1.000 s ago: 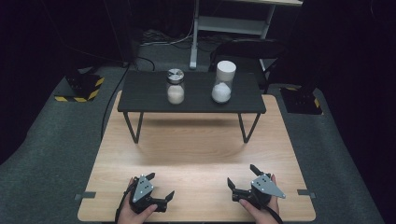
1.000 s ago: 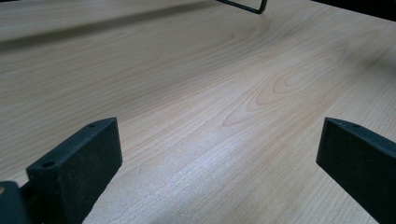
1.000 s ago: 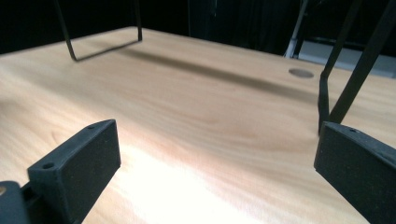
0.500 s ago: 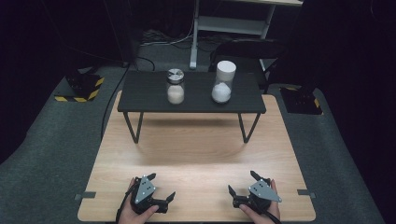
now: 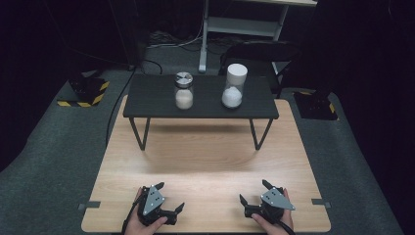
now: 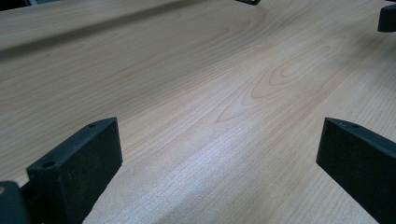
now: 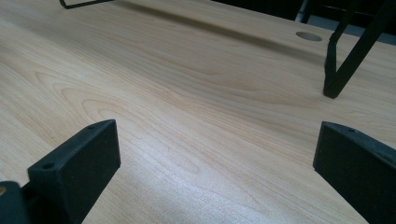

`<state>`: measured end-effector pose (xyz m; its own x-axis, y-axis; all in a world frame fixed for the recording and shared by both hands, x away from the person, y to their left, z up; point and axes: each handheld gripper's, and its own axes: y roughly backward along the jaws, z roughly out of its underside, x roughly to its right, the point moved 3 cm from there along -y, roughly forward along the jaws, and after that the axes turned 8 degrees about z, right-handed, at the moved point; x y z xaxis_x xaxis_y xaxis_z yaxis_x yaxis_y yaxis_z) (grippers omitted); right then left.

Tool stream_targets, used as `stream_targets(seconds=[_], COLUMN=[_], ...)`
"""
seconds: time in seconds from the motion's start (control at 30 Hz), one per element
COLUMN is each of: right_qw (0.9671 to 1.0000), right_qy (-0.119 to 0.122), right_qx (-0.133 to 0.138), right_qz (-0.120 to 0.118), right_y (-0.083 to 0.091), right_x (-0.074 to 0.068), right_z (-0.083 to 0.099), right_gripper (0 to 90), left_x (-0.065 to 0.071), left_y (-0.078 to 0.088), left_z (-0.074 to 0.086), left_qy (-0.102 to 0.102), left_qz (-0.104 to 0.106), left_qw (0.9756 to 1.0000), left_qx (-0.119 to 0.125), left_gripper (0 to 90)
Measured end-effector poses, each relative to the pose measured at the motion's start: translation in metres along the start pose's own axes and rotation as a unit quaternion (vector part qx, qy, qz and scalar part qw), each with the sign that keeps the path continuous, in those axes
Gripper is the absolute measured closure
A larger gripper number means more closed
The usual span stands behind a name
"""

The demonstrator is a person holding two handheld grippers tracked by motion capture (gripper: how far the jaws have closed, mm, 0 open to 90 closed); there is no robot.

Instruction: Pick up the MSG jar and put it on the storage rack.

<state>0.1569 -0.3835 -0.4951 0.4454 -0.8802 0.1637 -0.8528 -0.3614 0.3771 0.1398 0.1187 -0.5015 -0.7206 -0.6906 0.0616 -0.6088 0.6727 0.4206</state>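
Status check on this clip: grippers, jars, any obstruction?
Left gripper and right gripper open, empty, low at the wooden table's near edge. Metal-lidded jar and white-lidded jar upright on the black stand, untouched. Nothing between.

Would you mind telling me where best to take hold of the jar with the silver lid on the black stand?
Probably the glass body of the silver-lidded jar, just below its lid, coming level from the near side. It stands upright on the black stand, apart from the white-capped jar, so open fingers can pass either side.
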Motion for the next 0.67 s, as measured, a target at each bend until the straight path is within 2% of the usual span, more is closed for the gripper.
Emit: stream_targets(seconds=[0.2,0.67], right_qw=[1.0000,0.9998], right_qy=[-0.002,0.002], right_qx=[0.006,0.019], right_qz=[-0.003,-0.005], right_y=[0.0010,0.0034], right_x=[0.0014,0.0004], right_z=[0.0020,0.0057], right_gripper=[0.4,0.4], left_x=[0.0014,-0.0029], left_y=[-0.0008,-0.0097], left_z=[-0.0013,-0.0090], left_qy=[-0.007,-0.005], left_qz=[0.001,0.013], left_qw=[1.0000,0.9997], left_qx=[-0.005,-0.022], left_gripper=[0.3,0.4])
